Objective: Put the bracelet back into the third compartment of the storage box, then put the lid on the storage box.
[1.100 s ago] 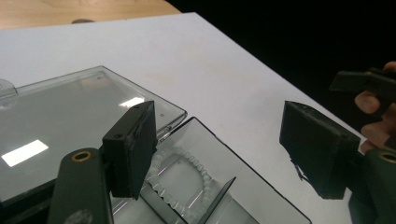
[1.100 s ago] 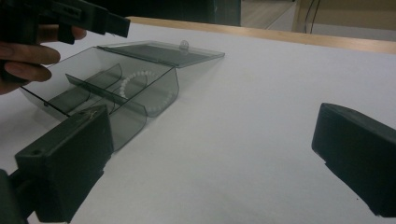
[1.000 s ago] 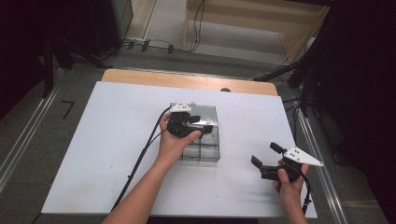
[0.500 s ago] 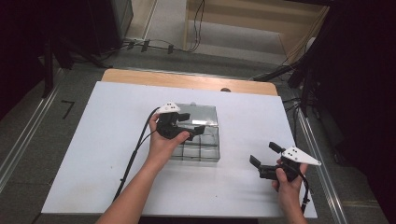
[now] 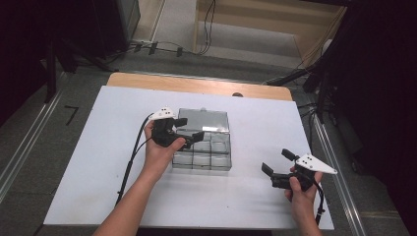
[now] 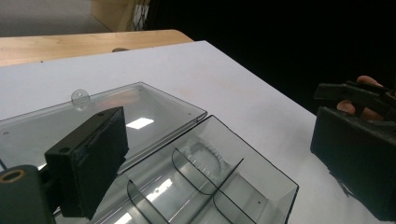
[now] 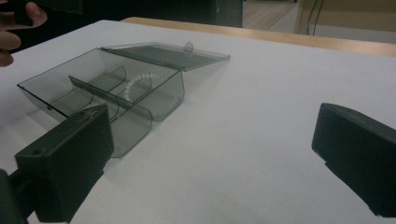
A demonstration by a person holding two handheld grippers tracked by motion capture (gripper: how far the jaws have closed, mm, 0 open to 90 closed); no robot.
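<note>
A clear grey compartment box (image 5: 201, 166) lies mid-table, its lid (image 5: 204, 119) flipped flat on the far side. In the gripper views the box (image 6: 264, 189) (image 7: 135, 127) holds a white bead bracelet (image 6: 205, 157) (image 7: 148, 87) in one compartment, beside the lid (image 6: 140, 109) (image 7: 163, 52). My left gripper (image 5: 191, 129) (image 6: 224, 128) hovers over the box's left part. Its jaws have just been opening and stand apart with nothing gripped. My right gripper (image 5: 276, 161) (image 7: 215, 128) is open near the front right, away from the box.
The white tabletop (image 5: 98, 147) has bare room on both sides of the box. A wooden strip (image 5: 196, 84) runs along its far edge. Cables (image 5: 162, 46) lie on the floor beyond. The left hand's fingers (image 7: 14, 32) show at the right gripper view's top left.
My left gripper has drawn back to the left from over the box's middle, and its jaws have spread wider. The right gripper has stayed put.
</note>
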